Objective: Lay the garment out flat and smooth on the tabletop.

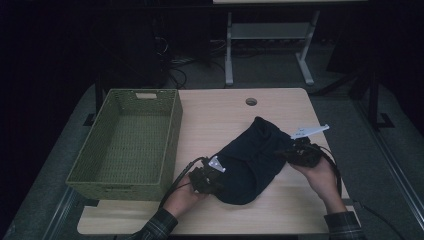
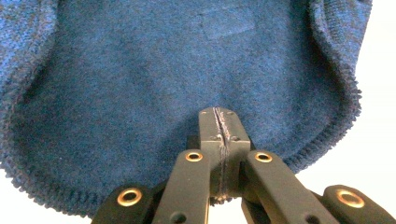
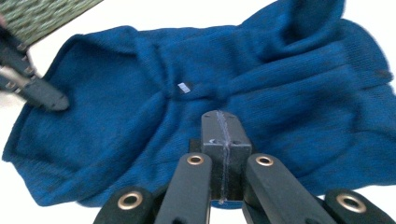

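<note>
A blue knitted garment (image 1: 250,160) lies crumpled on the desk (image 1: 220,115), right of the green woven basket (image 1: 127,142). The left gripper (image 1: 212,179) sits at the garment's near-left hem, jaws pressed together with a strip of knit pinched in the seam between them. The right gripper (image 1: 292,152) sits at the garment's right edge, its 2 jaws likewise pressed together with fabric threads caught between them. A small label (image 3: 184,87) shows on the garment's middle.

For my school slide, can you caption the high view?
Two grippers, left and right, pinch a blue sweater beside a green basket.
</note>
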Motion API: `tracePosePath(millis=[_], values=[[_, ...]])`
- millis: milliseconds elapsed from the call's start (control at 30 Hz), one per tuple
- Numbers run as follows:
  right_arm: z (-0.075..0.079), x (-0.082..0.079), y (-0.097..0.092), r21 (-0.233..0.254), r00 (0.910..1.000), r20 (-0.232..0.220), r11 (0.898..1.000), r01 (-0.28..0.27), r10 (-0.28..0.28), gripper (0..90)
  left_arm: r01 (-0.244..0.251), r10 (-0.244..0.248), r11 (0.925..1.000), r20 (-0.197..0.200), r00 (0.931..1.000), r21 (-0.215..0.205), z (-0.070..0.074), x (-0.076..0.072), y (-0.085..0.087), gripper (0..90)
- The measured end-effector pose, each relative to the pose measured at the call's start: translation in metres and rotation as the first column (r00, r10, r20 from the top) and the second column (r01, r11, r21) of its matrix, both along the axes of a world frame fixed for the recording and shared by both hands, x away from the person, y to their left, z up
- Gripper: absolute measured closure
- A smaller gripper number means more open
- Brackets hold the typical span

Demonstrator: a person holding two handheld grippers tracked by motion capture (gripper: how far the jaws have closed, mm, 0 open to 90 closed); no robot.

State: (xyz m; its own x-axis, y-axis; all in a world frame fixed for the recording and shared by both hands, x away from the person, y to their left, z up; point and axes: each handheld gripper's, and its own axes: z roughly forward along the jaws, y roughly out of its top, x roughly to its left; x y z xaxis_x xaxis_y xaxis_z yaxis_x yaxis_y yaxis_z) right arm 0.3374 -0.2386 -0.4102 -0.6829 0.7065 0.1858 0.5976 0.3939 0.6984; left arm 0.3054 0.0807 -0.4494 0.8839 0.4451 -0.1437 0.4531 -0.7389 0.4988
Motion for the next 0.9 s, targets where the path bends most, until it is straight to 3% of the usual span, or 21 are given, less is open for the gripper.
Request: tracePosePath(millis=[300,533,900], values=[[-0.011,-0.027,0.015,0.002,0.9989,-0.008,0.999,-0.045,0.045,89.9,0.0,0.0,1.0,-0.008,1.0,-0.01,0.0,-0.001,-0.001,89.7],[-0.025,-0.049,0.029,-0.003,0.9959,-0.045,0.997,-0.079,0.078,89.9,-0.001,0.001,0.9999,-0.008,1.0,-0.011,-0.001,-0.001,-0.001,89.8],[-0.042,-0.049,0.04,-0.047,0.9958,-0.051,0.996,-0.079,0.076,90.0,0.011,-0.011,0.9999,0.0,0.9999,0.003,0.0,-0.001,-0.001,89.8]])
